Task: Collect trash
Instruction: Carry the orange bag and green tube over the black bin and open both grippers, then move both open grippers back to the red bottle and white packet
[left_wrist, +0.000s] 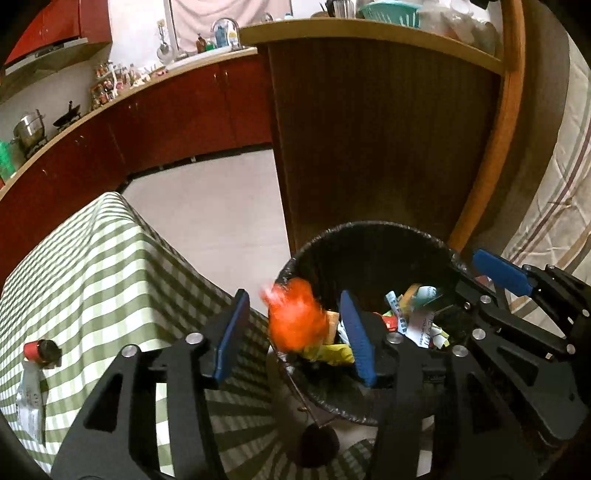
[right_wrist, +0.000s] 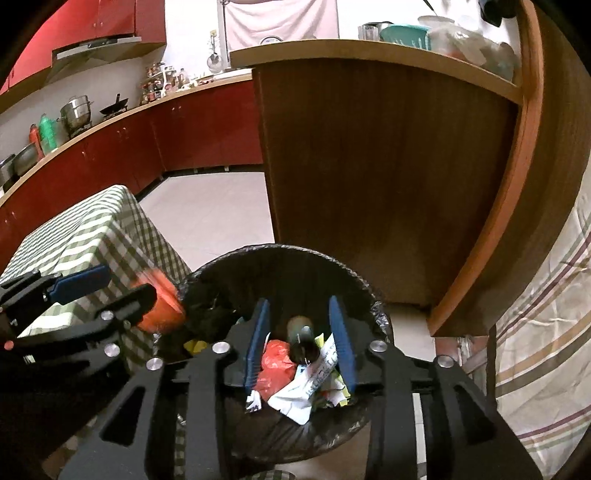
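A black-lined trash bin stands on the floor beside the checkered table; it also shows in the right wrist view. It holds crumpled paper, yellow and red wrappers. My left gripper is open above the bin's left rim, and a blurred orange piece of trash is in the air between its fingers, touching neither. My right gripper is open over the bin, with a blurred dark bottle-like item loose between its fingers. On the table lie a red-capped item and a white wrapper.
The table with the green checkered cloth is left of the bin. A tall wooden counter stands behind the bin. A striped cloth hangs at the right. Red kitchen cabinets line the back.
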